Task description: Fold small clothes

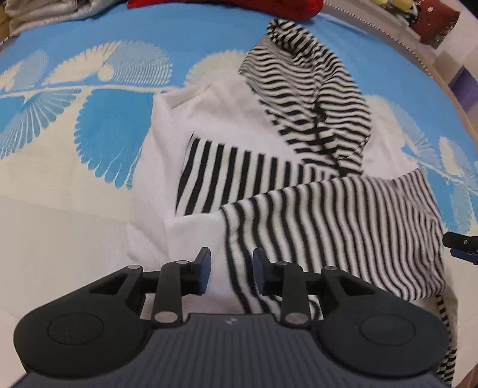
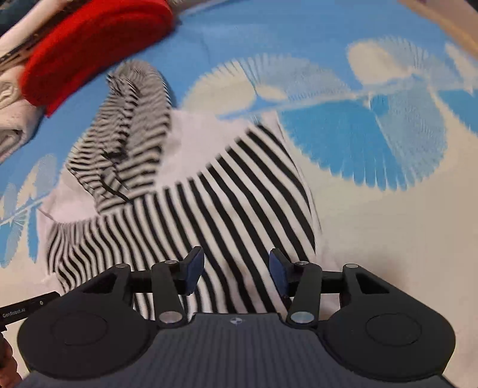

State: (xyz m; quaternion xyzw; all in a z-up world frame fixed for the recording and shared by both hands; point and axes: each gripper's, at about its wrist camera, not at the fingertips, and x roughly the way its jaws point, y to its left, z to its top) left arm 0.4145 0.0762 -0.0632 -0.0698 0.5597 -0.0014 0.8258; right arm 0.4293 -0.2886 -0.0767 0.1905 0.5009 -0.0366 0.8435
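Note:
A small white garment with black stripes lies on the blue and cream bedspread. Its fine-striped sleeve is folded across the body, and another fine-striped part lies over the near side. My left gripper is open and empty, just above the garment's near edge. In the right wrist view the same garment fills the middle, with the sleeve at the left. My right gripper is open and empty over the wide-striped panel.
A red folded cloth lies at the far side on pale folded fabrics; it also shows in the left wrist view. The bed edge curves at the far right. The other gripper's tip shows at the right.

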